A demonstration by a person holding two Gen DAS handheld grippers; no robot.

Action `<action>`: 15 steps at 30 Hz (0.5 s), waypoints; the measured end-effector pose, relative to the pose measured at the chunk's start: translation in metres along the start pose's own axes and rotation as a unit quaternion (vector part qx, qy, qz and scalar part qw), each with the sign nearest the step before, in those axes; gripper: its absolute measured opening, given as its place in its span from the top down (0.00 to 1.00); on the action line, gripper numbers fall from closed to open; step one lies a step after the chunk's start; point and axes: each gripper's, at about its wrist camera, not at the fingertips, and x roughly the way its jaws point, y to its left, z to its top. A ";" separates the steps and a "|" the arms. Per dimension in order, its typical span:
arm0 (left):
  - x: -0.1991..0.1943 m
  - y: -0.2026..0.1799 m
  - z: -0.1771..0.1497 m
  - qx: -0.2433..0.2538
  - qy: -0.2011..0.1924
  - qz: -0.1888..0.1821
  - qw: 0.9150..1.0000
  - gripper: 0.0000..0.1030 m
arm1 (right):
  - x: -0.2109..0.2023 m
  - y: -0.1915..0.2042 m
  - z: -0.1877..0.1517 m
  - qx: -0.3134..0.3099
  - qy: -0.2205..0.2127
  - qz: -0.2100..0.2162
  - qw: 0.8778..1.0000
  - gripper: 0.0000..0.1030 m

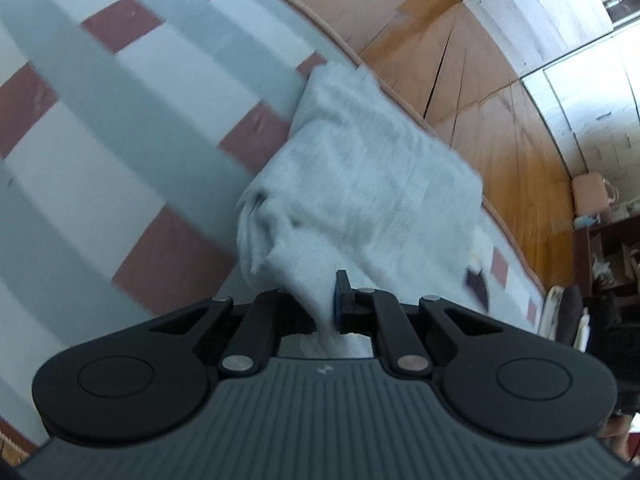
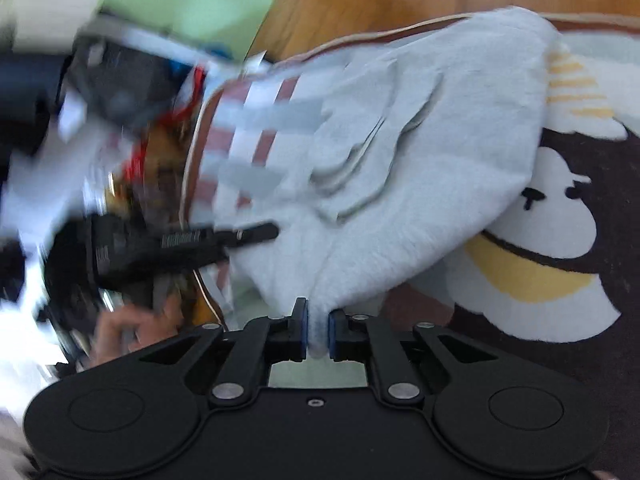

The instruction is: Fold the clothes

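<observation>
A pale grey garment (image 1: 360, 184) of soft, fleecy knit is bunched into a thick, loosely folded bundle with rounded corners and several layered edges showing along one side. It hangs partly lifted above a rug (image 1: 120, 128), its far end trailing near the rug's piped border where the wooden floor (image 1: 460, 80) begins.

The left gripper (image 1: 326, 312) has its black jaws pressed almost together on a gathered tuft of the cloth, with a blue pad visible against the fabric. The right gripper (image 2: 318, 330) pinches another narrow pleat of the same garment (image 2: 420, 152) between blue-lined pads, the fabric fanning out wide from that pinch.

The rug is a short-pile weave with a blocky pattern of grey-blue bands, white squares and brick-red rectangles, edged by a tan cord. In the right wrist view the left gripper (image 2: 256, 234) shows as a black finger reaching onto the cloth's left edge. Under the garment's right side lies a plush dark brown rug (image 2: 600, 220) with a cartoon figure in white and yellow. The floorboards are glossy orange-brown with dark seams. Clutter at the left of the right wrist view is too blurred to make out.
</observation>
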 end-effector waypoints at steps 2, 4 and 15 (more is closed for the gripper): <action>0.005 -0.015 0.013 0.016 -0.008 0.009 1.000 0.93 | -0.009 -0.014 0.016 0.062 -0.031 0.034 0.997 0.88; 0.011 -0.032 0.028 0.034 -0.014 0.018 0.999 0.93 | -0.017 -0.033 0.031 0.138 -0.055 0.080 0.986 0.88; 0.102 -0.065 0.134 0.027 -0.022 -0.021 0.999 0.89 | -0.023 -0.096 0.118 0.265 -0.150 0.066 0.950 0.75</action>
